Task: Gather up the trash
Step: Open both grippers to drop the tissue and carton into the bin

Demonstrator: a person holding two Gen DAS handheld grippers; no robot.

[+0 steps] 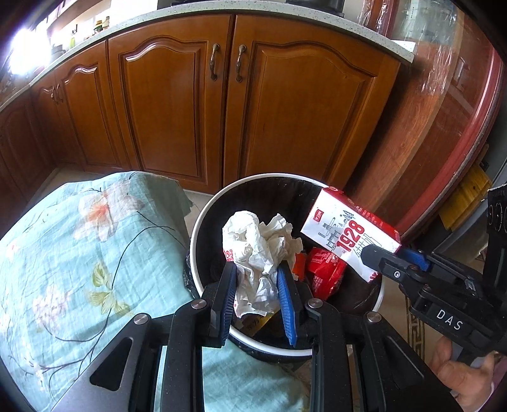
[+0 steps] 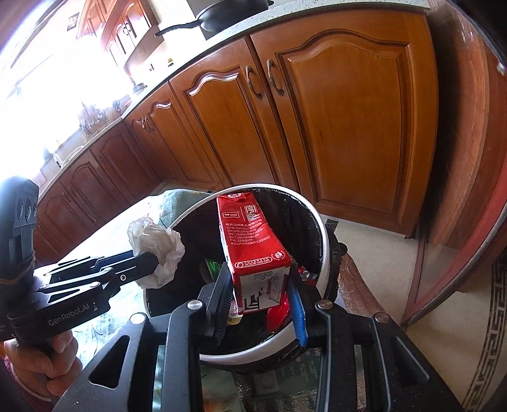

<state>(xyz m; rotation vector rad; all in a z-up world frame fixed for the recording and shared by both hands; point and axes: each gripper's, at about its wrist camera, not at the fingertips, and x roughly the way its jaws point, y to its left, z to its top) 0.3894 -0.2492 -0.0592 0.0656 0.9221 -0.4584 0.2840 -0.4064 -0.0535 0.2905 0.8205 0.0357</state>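
My left gripper (image 1: 257, 267) is shut on a crumpled white paper wad (image 1: 256, 250) and holds it over the open round trash bin (image 1: 202, 206). My right gripper (image 2: 261, 266) is shut on a red and white milk carton (image 2: 253, 247), marked 1928, held over the same bin (image 2: 320, 241). In the left wrist view the carton (image 1: 345, 231) hangs over the bin's right rim. In the right wrist view the paper wad (image 2: 158, 250) sits at the bin's left rim. Red wrappers (image 1: 326, 269) lie inside the bin.
A surface covered with a teal floral cloth (image 1: 79, 253) is left of the bin. Brown wooden kitchen cabinets (image 1: 221, 104) stand behind it under a speckled counter (image 1: 133, 23). A wooden door panel (image 1: 443, 142) is at the right. A black pan (image 2: 228, 12) sits on the counter.
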